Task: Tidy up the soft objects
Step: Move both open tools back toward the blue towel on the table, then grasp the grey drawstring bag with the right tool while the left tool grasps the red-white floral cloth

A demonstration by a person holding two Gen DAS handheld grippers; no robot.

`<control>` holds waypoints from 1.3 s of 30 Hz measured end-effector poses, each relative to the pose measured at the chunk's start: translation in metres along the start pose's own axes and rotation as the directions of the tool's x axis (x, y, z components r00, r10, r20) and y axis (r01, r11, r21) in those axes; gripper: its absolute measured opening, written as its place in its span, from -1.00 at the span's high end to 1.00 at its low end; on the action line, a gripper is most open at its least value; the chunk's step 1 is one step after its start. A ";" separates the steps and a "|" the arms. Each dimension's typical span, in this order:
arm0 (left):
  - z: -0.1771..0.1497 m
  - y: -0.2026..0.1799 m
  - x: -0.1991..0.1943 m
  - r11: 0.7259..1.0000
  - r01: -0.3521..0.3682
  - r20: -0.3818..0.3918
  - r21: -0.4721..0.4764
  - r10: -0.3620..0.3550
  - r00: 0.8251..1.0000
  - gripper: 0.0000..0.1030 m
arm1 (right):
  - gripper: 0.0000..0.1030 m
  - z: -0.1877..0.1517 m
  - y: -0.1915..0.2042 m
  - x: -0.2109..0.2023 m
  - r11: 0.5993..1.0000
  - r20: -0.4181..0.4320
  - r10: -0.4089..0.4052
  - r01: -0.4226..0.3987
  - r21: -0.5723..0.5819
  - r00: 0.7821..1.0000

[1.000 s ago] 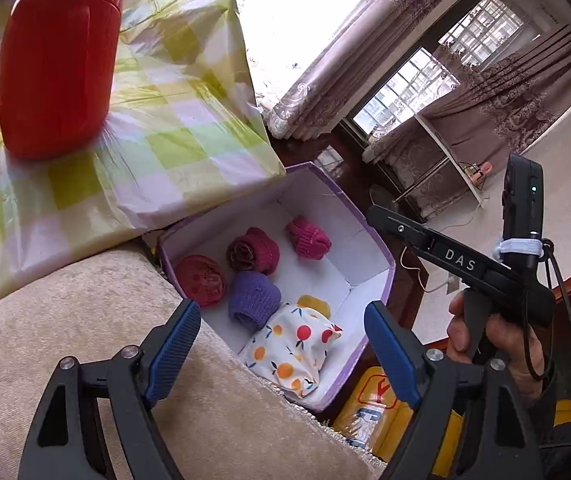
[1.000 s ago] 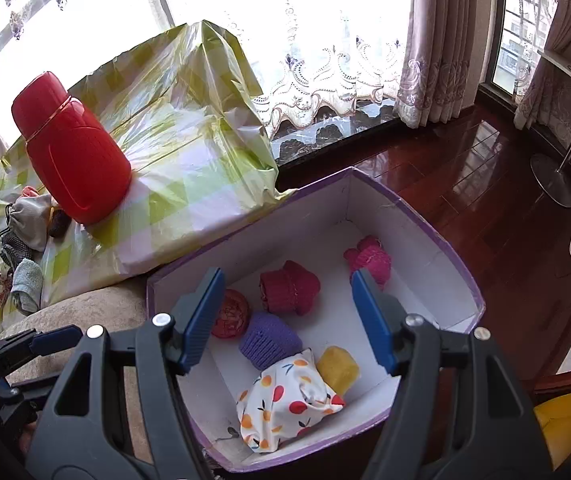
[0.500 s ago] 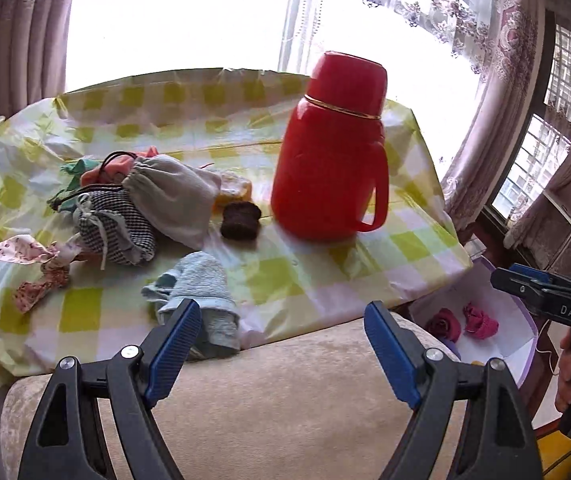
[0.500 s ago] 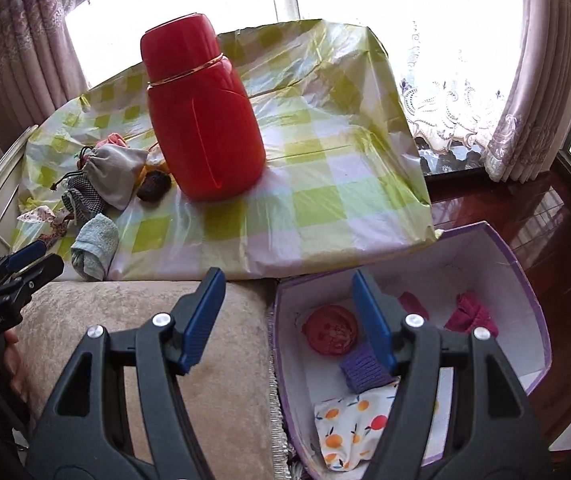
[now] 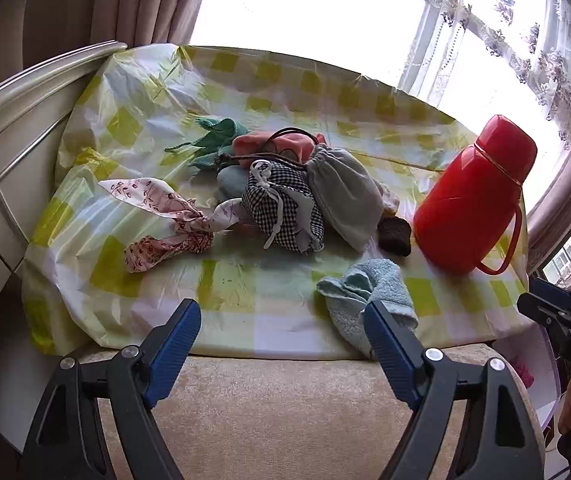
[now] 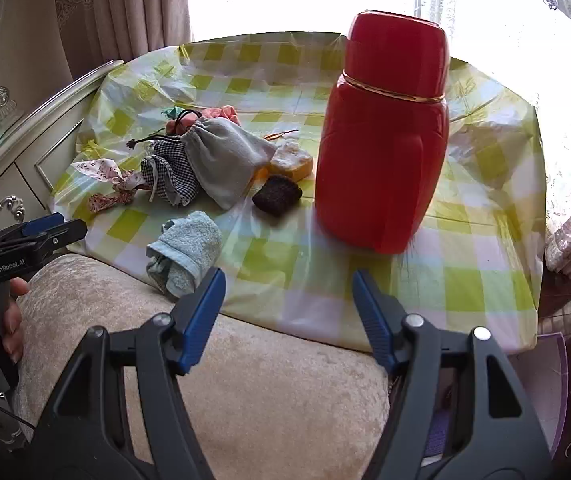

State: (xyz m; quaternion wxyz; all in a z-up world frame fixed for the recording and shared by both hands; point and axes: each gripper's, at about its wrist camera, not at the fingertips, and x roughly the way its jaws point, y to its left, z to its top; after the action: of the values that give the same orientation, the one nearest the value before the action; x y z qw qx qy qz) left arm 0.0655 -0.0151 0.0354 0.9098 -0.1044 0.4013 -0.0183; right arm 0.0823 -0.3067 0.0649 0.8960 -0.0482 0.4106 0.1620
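Left wrist view. Left hand-held gripper (image 5: pixel 281 330) hangs low over the beige plush cushion (image 5: pixel 285 408), jaws spread wide, nothing between them, aimed at the tabletop under its yellow-checked plastic cloth (image 5: pixel 245 280). Nearest soft item: a light-blue rolled terry towel (image 5: pixel 369 292), lying at the cloth's near edge just beyond the right-hand blue pad. Behind it, bunched together and touching: a black-and-white gingham drawstring pouch (image 5: pixel 283 208), a grey fabric drawstring pouch (image 5: pixel 343 196), a pink floral knotted cloth strip (image 5: pixel 165 220), and a small dark knitted piece (image 5: pixel 395 236). A tall red plastic thermos jug (image 5: pixel 473 196) stands upright close to the dark piece.

Risks, as I judge them: the towel sits on the edge, so a glancing pad could nudge it off onto the cushion. Pouch cords overlap; pulling 1 may drag its neighbours. The slick cloth could bunch in the jaws.

Right wrist view. Right hand-held gripper (image 6: pixel 289 308) also wide open and empty, held above the cushion edge, pointing at bare cloth in front of the jug (image 6: pixel 381 136). A reach toward the dark knitted piece (image 6: pixel 277 194) or the yellow sponge-like block (image 6: pixel 291 160) passes close to the jug; a knock could tip it. The purple-edged box (image 6: pixel 557 364) shows only a corner at lower right, so drop-offs need a blind swing back.
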 end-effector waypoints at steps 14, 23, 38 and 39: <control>0.038 0.056 0.059 0.984 -0.072 -0.104 -0.160 0.056 0.993 -0.37 | -0.69 0.070 0.056 0.085 0.975 -0.029 0.085 -0.089 -0.205 0.996; 0.060 0.070 0.103 0.974 -0.090 -0.153 -0.209 0.058 0.986 -0.37 | -0.69 0.104 0.086 0.140 0.943 -0.050 0.080 -0.092 -0.319 0.996; 0.072 0.076 0.143 0.972 -0.148 -0.200 -0.181 0.111 0.974 0.25 | -0.29 0.118 0.081 0.208 0.950 -0.112 0.095 -0.124 -0.287 0.989; 0.072 0.077 0.144 0.972 -0.145 -0.198 -0.184 0.108 0.974 0.27 | -0.23 0.117 0.081 0.207 0.950 -0.106 0.092 -0.119 -0.287 0.990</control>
State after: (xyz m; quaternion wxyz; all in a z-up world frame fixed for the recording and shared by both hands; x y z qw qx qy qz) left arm 0.2125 0.0559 -0.0379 0.8526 -0.1660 0.4906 0.0701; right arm 0.2661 -0.1524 -0.0101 0.8495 -0.1655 0.4244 0.2662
